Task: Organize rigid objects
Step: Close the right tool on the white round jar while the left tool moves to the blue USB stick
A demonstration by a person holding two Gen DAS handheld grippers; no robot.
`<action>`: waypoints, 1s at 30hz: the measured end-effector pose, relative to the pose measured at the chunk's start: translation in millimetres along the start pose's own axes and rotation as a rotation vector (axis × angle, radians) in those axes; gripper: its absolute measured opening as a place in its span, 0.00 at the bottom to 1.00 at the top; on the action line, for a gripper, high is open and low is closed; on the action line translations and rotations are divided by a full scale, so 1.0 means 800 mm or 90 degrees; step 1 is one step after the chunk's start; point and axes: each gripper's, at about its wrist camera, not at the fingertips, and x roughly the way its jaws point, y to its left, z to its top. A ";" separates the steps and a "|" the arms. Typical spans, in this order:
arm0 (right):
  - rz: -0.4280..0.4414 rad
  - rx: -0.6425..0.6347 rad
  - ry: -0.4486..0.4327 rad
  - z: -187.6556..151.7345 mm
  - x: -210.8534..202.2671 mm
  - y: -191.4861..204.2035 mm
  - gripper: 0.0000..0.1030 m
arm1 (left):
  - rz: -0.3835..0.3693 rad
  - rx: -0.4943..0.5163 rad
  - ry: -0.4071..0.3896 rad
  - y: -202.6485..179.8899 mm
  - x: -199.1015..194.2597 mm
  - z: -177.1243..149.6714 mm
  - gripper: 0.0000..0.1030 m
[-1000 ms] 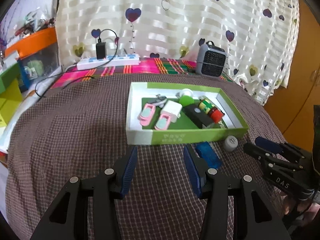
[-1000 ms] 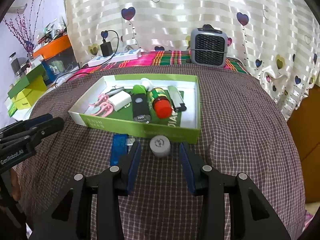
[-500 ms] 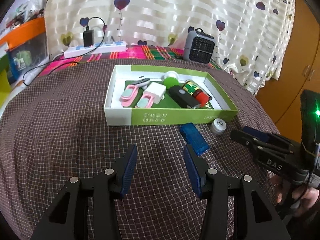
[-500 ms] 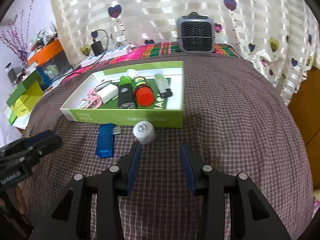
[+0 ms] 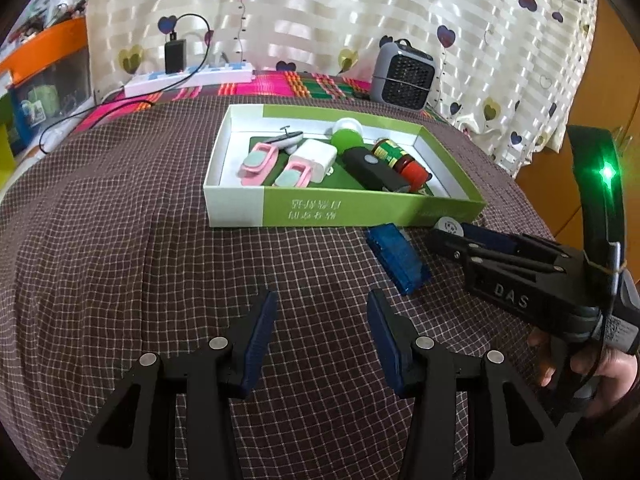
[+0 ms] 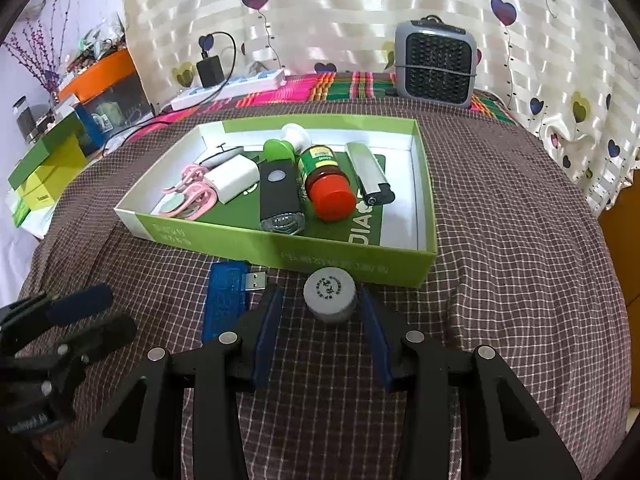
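A: State of the right claw [image 6: 320, 320]?
B: Jaws stood apart; the grey cap [image 6: 330, 295] sat between the tips, untouched.
A: And the left claw [image 5: 322, 320]?
B: Open, empty; the blue USB stick [image 5: 398, 258] lay ahead, to its right, before the green box [image 5: 372, 210].

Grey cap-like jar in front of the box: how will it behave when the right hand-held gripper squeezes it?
The grey jar looks like a short, rigid plastic cylinder, so it likely won't deform. Standing on its flat end, it should stay put; tipped, it would probably roll. Its round wall may slip sideways between the flat pads of the right hand-held gripper, which stands open around it. The soft checked cloth may damp sliding.
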 end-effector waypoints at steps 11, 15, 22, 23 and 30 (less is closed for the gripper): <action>-0.003 0.022 -0.002 0.003 0.009 -0.005 0.41 | -0.008 0.007 0.010 -0.005 0.005 0.001 0.46; -0.010 0.009 -0.006 0.002 0.010 -0.003 0.40 | -0.009 0.007 0.012 -0.009 0.008 0.004 0.46; -0.013 0.018 -0.012 -0.001 0.007 -0.011 0.30 | -0.014 0.018 0.017 -0.021 0.013 0.009 0.46; -0.011 0.019 -0.012 -0.001 0.007 -0.012 0.30 | -0.015 0.019 0.018 -0.023 0.014 0.009 0.46; -0.006 0.023 -0.011 -0.007 0.000 -0.021 0.29 | -0.046 0.027 0.026 -0.042 0.023 0.018 0.46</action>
